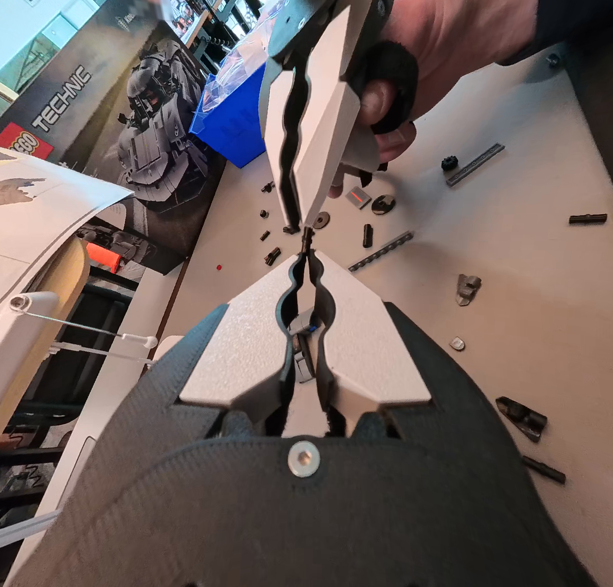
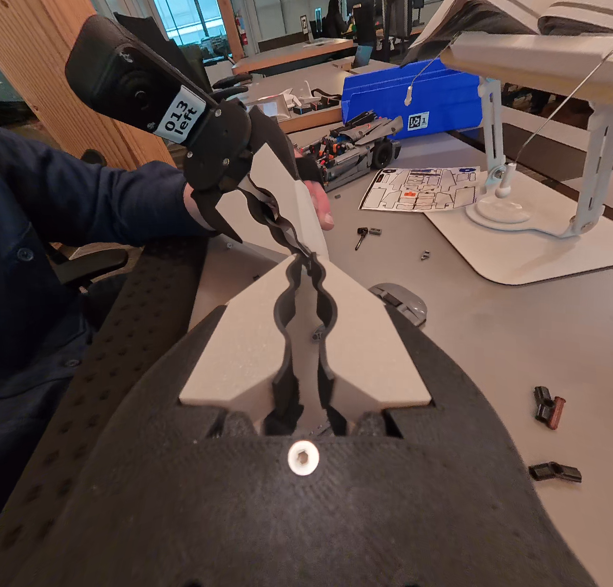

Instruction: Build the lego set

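My left gripper point(image 1: 305, 256) and my right gripper point(image 2: 306, 262) meet tip to tip above the white table point(image 1: 464, 305). Both are shut, each on one end of a small black pin point(image 1: 306, 239). The right gripper point(image 1: 300, 226) comes down from above in the left wrist view, held by a hand point(image 1: 464, 40). The left gripper point(image 2: 305, 252) reaches in from the upper left in the right wrist view. A grey piece with a blue bit point(image 1: 302, 335) shows in the gap between the left fingers; I cannot tell whether it is gripped or lies below.
Loose black and grey parts point(image 1: 381, 251) are scattered on the table. A partly built car point(image 2: 355, 146), a sticker sheet point(image 2: 421, 188) and a blue bin point(image 2: 414, 100) lie beyond. The set's box point(image 1: 99, 123) and a booklet on a white stand point(image 2: 530, 57) stand nearby. The grippers are tip to tip, or close to it.
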Demonstrator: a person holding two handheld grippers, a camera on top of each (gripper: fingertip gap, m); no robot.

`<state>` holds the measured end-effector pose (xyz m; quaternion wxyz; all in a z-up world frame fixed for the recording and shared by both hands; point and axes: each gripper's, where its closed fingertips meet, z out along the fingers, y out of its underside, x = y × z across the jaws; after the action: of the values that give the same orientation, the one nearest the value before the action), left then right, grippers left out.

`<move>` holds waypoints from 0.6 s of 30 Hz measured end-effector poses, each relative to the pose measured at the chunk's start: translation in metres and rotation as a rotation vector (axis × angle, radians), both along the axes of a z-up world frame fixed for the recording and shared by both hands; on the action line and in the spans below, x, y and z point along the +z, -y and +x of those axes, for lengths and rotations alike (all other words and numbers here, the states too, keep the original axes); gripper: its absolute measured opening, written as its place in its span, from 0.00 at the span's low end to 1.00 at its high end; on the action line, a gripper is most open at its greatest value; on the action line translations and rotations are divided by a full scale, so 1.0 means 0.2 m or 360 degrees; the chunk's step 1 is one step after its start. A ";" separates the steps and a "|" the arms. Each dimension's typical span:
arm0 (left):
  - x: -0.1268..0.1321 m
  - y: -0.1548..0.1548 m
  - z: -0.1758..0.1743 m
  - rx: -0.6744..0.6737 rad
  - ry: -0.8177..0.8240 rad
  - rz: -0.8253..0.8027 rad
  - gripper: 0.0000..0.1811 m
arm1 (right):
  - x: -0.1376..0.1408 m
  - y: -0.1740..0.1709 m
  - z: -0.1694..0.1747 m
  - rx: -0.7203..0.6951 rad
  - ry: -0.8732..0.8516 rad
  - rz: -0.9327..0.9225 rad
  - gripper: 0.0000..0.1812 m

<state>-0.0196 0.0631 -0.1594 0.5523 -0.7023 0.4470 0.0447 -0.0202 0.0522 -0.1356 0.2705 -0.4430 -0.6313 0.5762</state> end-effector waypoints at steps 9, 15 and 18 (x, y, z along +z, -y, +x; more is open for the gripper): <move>0.03 -0.02 -0.06 0.0042 0.0164 -0.0029 0.00 | 0.02 -0.05 -0.01 -0.0086 -0.0040 0.0032 0.04; 0.04 -0.03 -0.10 0.0080 0.0205 -0.0047 0.00 | -0.01 -0.08 0.00 -0.0109 -0.0031 0.0036 0.02; 0.04 -0.04 -0.13 0.0102 0.0207 -0.0046 0.00 | -0.01 -0.10 0.00 -0.0144 -0.0034 0.0058 0.02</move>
<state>-0.0458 0.0705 -0.1507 0.5682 -0.7256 0.3881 0.0103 -0.0202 0.0730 -0.1373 0.3110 -0.4601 -0.6181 0.5564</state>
